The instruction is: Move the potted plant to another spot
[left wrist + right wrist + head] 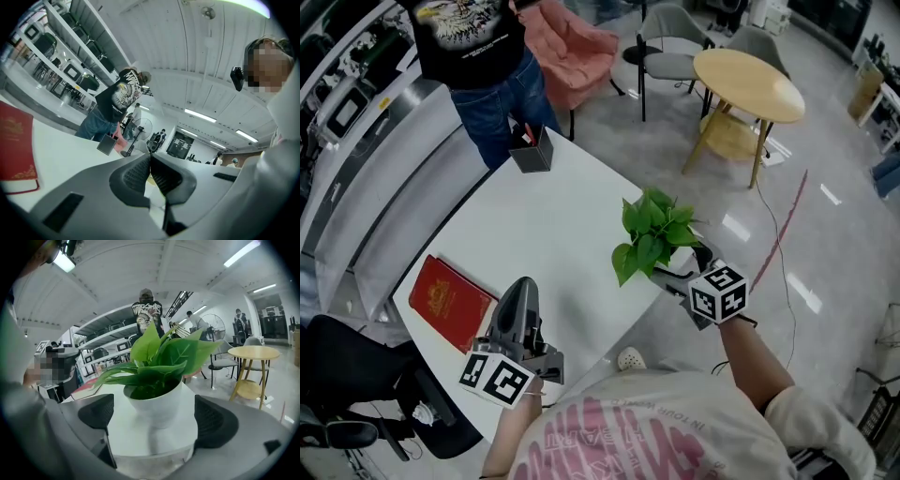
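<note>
The potted plant (654, 234), green leaves in a white pot (154, 404), stands upright on the white table (553, 225) near its right edge. My right gripper (682, 264) reaches in from the table's edge, its jaws wide open. In the right gripper view the pot sits in the opening of the right gripper (154, 416), with a gap to each dark pad (96, 411). My left gripper (523, 286) hovers over the table's near left part, shut on nothing; in its own view the left gripper (150, 161) shows its pads together.
A red book (450, 300) lies at the table's left edge, beside my left gripper. A black pen holder (532, 150) stands at the far corner, where a person (478, 56) stands. Beyond are a round wooden table (748, 82) and chairs; a black office chair (356, 394) sits at lower left.
</note>
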A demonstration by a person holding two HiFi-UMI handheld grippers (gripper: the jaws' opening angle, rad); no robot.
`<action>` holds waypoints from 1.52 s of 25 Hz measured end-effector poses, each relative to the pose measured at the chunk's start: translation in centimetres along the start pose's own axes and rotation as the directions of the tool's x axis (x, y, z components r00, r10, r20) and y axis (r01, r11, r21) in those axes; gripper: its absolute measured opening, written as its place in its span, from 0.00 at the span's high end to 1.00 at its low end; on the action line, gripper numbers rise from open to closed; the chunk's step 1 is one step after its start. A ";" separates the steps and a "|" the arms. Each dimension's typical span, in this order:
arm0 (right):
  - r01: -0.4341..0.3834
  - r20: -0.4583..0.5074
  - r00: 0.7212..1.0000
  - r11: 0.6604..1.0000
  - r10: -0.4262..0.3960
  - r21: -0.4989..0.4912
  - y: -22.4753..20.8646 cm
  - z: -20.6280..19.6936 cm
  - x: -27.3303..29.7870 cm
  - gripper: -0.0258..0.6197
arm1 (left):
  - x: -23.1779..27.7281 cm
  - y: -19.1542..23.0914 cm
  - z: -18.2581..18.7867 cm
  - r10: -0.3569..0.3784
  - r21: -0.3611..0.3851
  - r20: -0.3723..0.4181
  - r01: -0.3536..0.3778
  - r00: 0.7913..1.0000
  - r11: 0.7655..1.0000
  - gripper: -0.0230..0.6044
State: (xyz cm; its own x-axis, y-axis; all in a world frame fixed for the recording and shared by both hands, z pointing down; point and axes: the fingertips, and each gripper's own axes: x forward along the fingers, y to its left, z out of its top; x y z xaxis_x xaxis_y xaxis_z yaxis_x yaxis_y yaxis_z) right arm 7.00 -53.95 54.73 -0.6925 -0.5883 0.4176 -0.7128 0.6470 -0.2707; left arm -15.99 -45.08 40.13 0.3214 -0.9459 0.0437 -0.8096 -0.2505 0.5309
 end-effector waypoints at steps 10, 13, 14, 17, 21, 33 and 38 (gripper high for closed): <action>-0.016 0.037 0.999 0.998 0.018 -0.059 0.3 1.3 2.7 0.09 | -0.1 2.5 1.1 0.029 -0.014 0.024 -0.029 0.999 0.999 0.92; -0.020 0.050 0.998 0.997 0.023 -0.076 0.6 1.9 3.1 0.09 | 0.1 2.7 1.2 0.031 -0.018 0.025 -0.031 0.999 0.999 0.92; -0.021 0.051 0.998 0.996 0.026 -0.087 0.7 2.0 3.3 0.09 | 0.2 2.8 1.2 0.031 -0.018 0.023 -0.030 0.999 0.999 0.92; -0.027 0.055 0.998 0.996 0.032 -0.080 0.6 2.3 3.6 0.09 | 0.4 2.8 1.0 0.029 -0.013 0.014 -0.029 0.999 0.999 0.92; -0.029 0.066 0.997 0.999 0.032 -0.044 0.5 2.5 3.9 0.09 | 0.1 3.1 0.8 0.037 -0.013 0.007 -0.037 0.999 0.999 0.92; -0.020 0.076 0.997 1.000 0.021 -0.021 -0.2 2.9 4.5 0.11 | -0.4 3.8 1.0 0.061 -0.011 0.017 -0.061 0.998 0.998 0.92; -0.026 0.072 0.997 0.999 0.028 -0.019 -0.3 3.2 4.4 0.11 | -0.2 3.8 1.2 0.070 -0.016 0.023 -0.070 0.997 0.997 0.92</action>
State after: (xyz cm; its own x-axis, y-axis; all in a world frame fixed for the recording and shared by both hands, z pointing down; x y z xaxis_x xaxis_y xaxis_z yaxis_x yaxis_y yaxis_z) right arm 3.86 -58.26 53.89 -0.7181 -0.6036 0.3465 -0.6922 0.6714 -0.2649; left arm -19.70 -46.10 41.07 0.2523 -0.9657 0.0614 -0.8221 -0.1805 0.5400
